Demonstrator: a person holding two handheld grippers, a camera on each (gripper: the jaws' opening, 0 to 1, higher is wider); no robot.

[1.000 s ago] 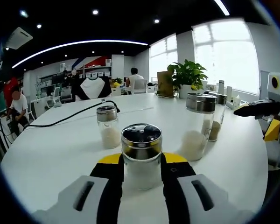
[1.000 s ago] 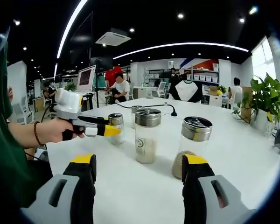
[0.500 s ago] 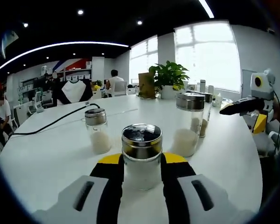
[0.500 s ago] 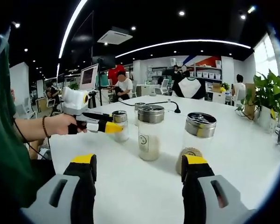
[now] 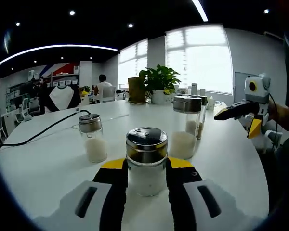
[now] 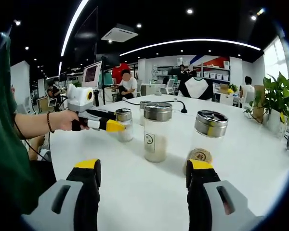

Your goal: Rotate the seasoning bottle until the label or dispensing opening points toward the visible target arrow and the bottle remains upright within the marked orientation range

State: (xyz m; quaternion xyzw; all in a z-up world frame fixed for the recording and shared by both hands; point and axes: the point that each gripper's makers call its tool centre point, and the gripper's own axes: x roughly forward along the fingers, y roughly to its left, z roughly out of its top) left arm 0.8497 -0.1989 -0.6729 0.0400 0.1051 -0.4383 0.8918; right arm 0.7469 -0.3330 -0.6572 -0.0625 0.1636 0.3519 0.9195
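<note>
On white table [image 5: 48, 163], left gripper [image 5: 147, 173] clamped upright seasoning bottle [image 5: 146, 161]; right gripper [image 6: 142, 180] stood with jaws spread, empty, short of three other shakers [image 6: 157, 131].

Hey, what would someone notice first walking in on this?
Probably the left tongs shut around a metal-capped seasoning bottle of white powder, upright on the white table. In the right gripper view the right tongs hang open, with a taller jar standing beyond them.
</note>
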